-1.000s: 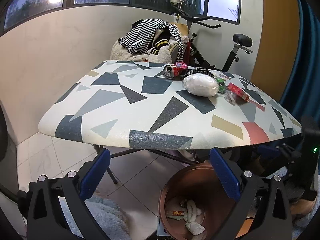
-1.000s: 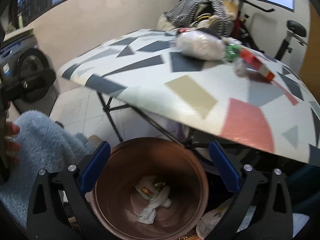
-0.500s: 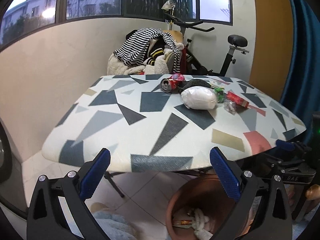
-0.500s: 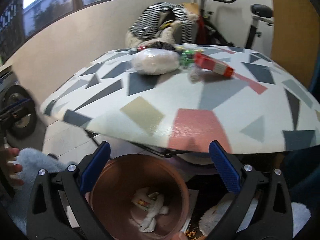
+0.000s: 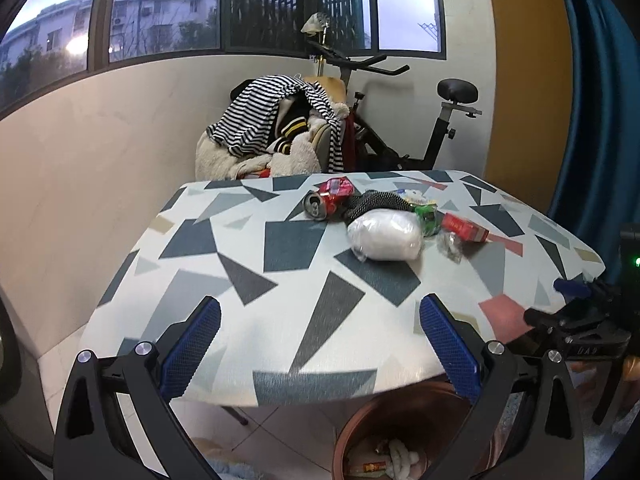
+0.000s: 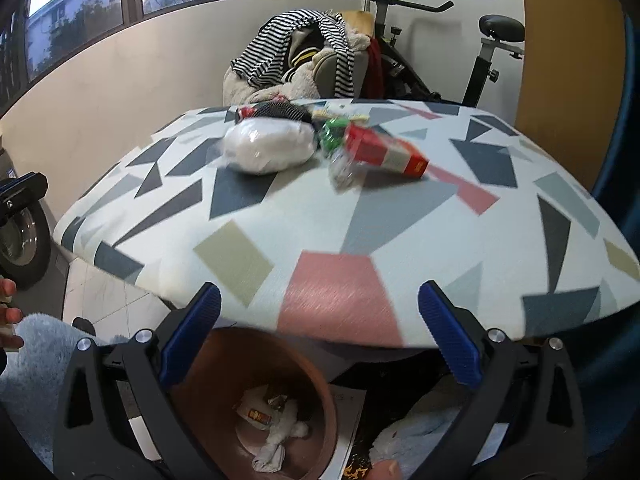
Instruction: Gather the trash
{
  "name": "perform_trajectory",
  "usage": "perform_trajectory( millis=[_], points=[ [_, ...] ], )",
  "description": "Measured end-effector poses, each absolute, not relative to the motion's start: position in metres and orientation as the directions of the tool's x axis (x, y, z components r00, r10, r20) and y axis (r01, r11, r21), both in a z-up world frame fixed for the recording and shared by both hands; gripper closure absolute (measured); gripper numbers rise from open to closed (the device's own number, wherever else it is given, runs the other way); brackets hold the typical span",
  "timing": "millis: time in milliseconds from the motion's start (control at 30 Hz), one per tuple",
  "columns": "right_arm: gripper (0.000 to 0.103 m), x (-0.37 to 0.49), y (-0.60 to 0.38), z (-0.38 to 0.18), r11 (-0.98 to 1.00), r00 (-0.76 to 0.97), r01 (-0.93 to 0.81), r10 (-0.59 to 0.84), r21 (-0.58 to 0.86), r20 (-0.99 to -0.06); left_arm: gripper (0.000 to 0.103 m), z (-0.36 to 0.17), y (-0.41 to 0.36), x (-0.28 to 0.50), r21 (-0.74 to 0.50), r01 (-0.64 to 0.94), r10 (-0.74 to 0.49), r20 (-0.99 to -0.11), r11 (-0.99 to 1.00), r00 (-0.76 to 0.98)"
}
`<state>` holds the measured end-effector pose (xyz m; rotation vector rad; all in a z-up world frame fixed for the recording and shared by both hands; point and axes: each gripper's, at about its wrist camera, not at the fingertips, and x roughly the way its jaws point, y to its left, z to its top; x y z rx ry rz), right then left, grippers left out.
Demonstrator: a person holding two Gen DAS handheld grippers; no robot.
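On the far half of the patterned table [image 5: 248, 264] lies one cluster of trash: one crushed red can [image 5: 326, 202], one white plastic-wrapped bundle [image 5: 385, 237], one green wrapper [image 5: 427, 216], one red carton [image 5: 464, 227], one crumpled clear wrapper [image 5: 451, 245] and one dark mesh piece [image 5: 374, 202]. Under the table's near edge stands one brown bin [image 6: 296, 380], with white tissue and a printed wrapper at its bottom.

Two grippers show, both empty, fingers spread wide. The left gripper [image 5: 318, 344] hangs over the near table edge; the right gripper [image 6: 318, 332] hangs above the bin.

Only the left view shows the can's open mouth. Only the right view shows most of the bin's inside and fingers of a hand [image 6: 8, 312] at far left. Behind the table, both show one exercise bike [image 5: 400, 120] and a clothes heap [image 5: 276, 128].
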<state>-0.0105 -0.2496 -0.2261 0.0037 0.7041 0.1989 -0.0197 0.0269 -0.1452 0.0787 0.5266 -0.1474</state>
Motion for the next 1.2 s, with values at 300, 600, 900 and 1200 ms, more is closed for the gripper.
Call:
perform_trajectory(
  millis=[300, 600, 900, 1200],
  points=[
    [0.006, 0.021, -0.285, -0.195, 0.994, 0.763, -0.102, 0.103, 0.038, -0.639, 0.006, -0.135, 0.034, 0.009, -0.013, 0.144, -0.13, -0.516, 0.989, 0.847],
    [0.006, 0.053, -0.319, -0.188, 0.999, 0.754, -0.041, 0.048, 0.026, -0.656, 0.006, -0.133, 0.044, 0.037, -0.009, 0.059, -0.054, -0.553, 0.998, 0.831],
    [0.006, 0.084, -0.332, -0.2, 0.995, 0.732, -0.077, 0.102, 0.066, -0.673, 0.006, -0.138, 0.047, 0.061, -0.023, 0.03, -0.037, -0.556, 0.999, 0.831],
    [0.006, 0.119, -0.335, -0.214, 0.982, 0.694, -0.103, 0.186, 0.16, -0.696, 0.006, -0.139, 0.049, 0.087, -0.098, 0.061, -0.105, -0.552, 0.993, 0.827]
  ],
)
